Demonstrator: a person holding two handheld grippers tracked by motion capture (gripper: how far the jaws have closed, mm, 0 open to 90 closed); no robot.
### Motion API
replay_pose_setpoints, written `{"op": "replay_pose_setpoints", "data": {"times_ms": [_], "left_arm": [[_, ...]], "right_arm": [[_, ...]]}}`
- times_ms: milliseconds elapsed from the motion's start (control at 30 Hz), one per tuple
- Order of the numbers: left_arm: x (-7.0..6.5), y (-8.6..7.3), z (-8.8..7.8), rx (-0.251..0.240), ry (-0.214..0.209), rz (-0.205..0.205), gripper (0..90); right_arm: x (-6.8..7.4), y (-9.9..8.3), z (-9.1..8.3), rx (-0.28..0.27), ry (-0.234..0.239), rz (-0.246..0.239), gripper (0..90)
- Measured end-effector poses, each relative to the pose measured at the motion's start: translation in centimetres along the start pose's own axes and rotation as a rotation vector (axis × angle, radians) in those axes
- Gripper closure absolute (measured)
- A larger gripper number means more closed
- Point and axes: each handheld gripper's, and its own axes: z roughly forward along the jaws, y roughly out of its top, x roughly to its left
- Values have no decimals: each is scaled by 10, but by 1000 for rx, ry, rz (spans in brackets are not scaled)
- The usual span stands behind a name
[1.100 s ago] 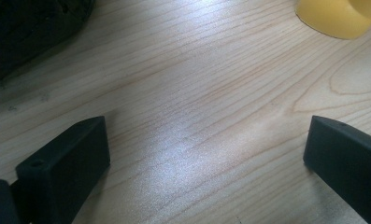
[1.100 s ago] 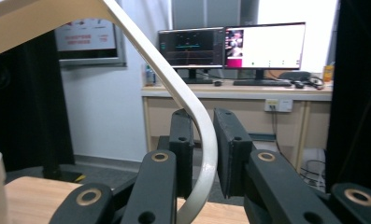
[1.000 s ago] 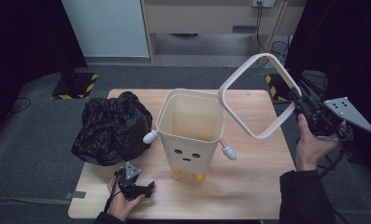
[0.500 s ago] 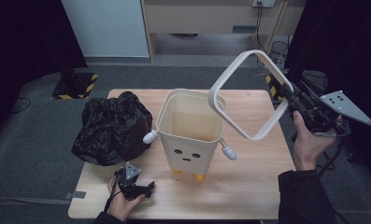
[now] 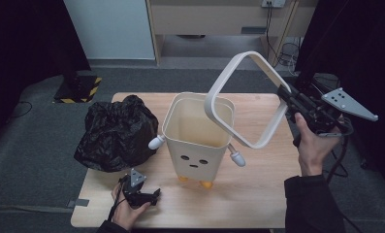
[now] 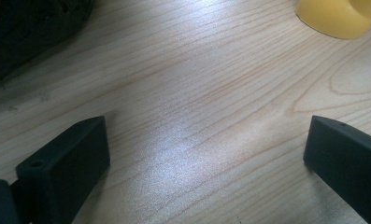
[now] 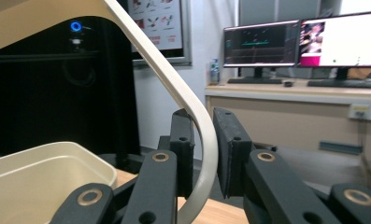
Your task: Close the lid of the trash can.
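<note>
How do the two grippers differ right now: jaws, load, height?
The right gripper is shut on the cream frame ring; the left gripper stands open with nothing between its jaws. The right gripper is held up in the air beside the cream bin; the left sits low on the wooden table. Both are black, two-jawed and hand-held.

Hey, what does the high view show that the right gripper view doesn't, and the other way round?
High view alone: the black bag on the table, the bin's face and yellow feet, and the left gripper resting open near the front edge.
Right gripper view alone: close up, the right gripper with its jaws clamped on the frame's edge, plus monitors on a desk behind.
Both: the cream bin and the cream square frame held tilted above it.
</note>
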Motion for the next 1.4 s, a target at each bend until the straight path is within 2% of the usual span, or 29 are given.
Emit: {"op": "replay_pose_setpoints", "data": {"times_ms": [667,1067,1400], "left_arm": [[0,0,0,0,0,0,0],[0,0,0,0,0,0,0],[0,0,0,0,0,0,0]], "right_arm": [[13,-4,25,34,110,70,790],[22,-8,39,64,163,107,789],[32,-14,50,94,193,121,788]]}}
